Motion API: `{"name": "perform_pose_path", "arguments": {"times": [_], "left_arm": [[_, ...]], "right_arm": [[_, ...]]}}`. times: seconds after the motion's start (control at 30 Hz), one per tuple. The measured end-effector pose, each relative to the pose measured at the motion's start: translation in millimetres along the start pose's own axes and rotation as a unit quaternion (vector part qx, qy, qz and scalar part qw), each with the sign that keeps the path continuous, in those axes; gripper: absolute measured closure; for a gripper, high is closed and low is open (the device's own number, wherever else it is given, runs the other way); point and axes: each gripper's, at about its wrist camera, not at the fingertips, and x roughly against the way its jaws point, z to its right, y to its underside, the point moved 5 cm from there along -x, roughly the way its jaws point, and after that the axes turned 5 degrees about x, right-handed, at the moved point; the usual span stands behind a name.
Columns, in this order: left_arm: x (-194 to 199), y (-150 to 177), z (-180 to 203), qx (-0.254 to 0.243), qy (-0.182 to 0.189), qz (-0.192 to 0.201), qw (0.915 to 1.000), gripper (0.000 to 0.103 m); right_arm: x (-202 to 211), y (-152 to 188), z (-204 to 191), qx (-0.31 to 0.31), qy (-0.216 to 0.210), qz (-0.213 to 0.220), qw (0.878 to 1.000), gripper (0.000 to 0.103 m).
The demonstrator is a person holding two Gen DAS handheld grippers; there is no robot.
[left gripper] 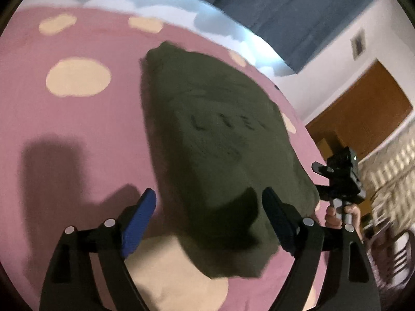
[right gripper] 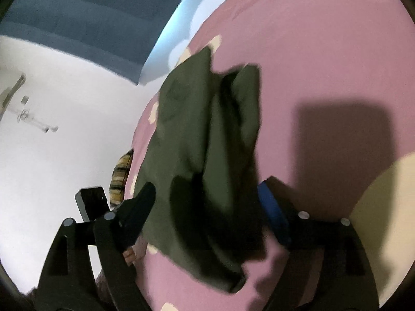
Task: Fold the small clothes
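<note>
A dark olive-green garment [left gripper: 218,140] lies folded on the pink bedspread [left gripper: 77,119], with faint lettering on its top face. My left gripper [left gripper: 208,207] is open just above the garment's near edge and holds nothing. In the right wrist view the same garment [right gripper: 202,160] lies in bunched folds. My right gripper [right gripper: 207,199] is open with its fingers on either side of the near part of the cloth, not closed on it. The right gripper [left gripper: 339,181] also shows in the left wrist view, at the garment's right side.
The bedspread has cream cloud patches [left gripper: 77,77] and a pale blue border [left gripper: 233,31]. A blue headboard or curtain [left gripper: 298,13], white wall and wooden door [left gripper: 363,108] lie beyond. A striped cushion [right gripper: 120,176] sits at the bed edge.
</note>
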Motion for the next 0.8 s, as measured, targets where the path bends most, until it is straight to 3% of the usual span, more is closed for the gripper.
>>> {"name": "perform_pose_path", "arguments": {"times": [0.17, 0.3, 0.33, 0.37, 0.43, 0.5, 0.6, 0.8], "left_arm": [[-29.7, -23.5, -14.0, 0.058, 0.058, -0.042, 0.9957, 0.02], [-47.6, -34.1, -6.2, 0.034, 0.039, -0.046, 0.9976, 0.021], [-53.7, -35.3, -4.7, 0.03, 0.034, -0.051, 0.9977, 0.028], [-57.0, -36.2, -3.3, 0.031, 0.034, -0.055, 0.9975, 0.029], [-57.2, -38.6, -1.0, 0.032, 0.029, -0.053, 0.9977, 0.034], [-52.5, -35.8, 4.8, 0.01, 0.015, -0.045, 0.9988, 0.039], [-45.9, -32.3, 14.8, -0.019, -0.005, -0.031, 0.9993, 0.044], [-33.3, -33.7, 21.2, -0.035, -0.019, -0.019, 0.999, 0.05]], "right_arm": [[-26.8, -27.3, 5.0, -0.002, -0.006, -0.022, 1.0, 0.021], [-56.3, -42.7, 1.2, 0.02, 0.002, -0.058, 0.998, 0.016], [-61.1, -43.6, -2.4, 0.031, 0.004, -0.067, 0.997, 0.016], [-65.0, -43.9, -5.1, 0.044, 0.008, -0.076, 0.996, 0.02], [-70.2, -43.2, -5.6, 0.057, 0.028, -0.085, 0.994, 0.039], [-70.7, -41.2, -6.0, 0.055, 0.016, -0.083, 0.995, 0.053], [-67.5, -37.3, -13.1, 0.07, 0.02, -0.068, 0.995, 0.063], [-55.2, -32.4, -28.8, 0.096, 0.029, -0.036, 0.994, 0.072]]}}
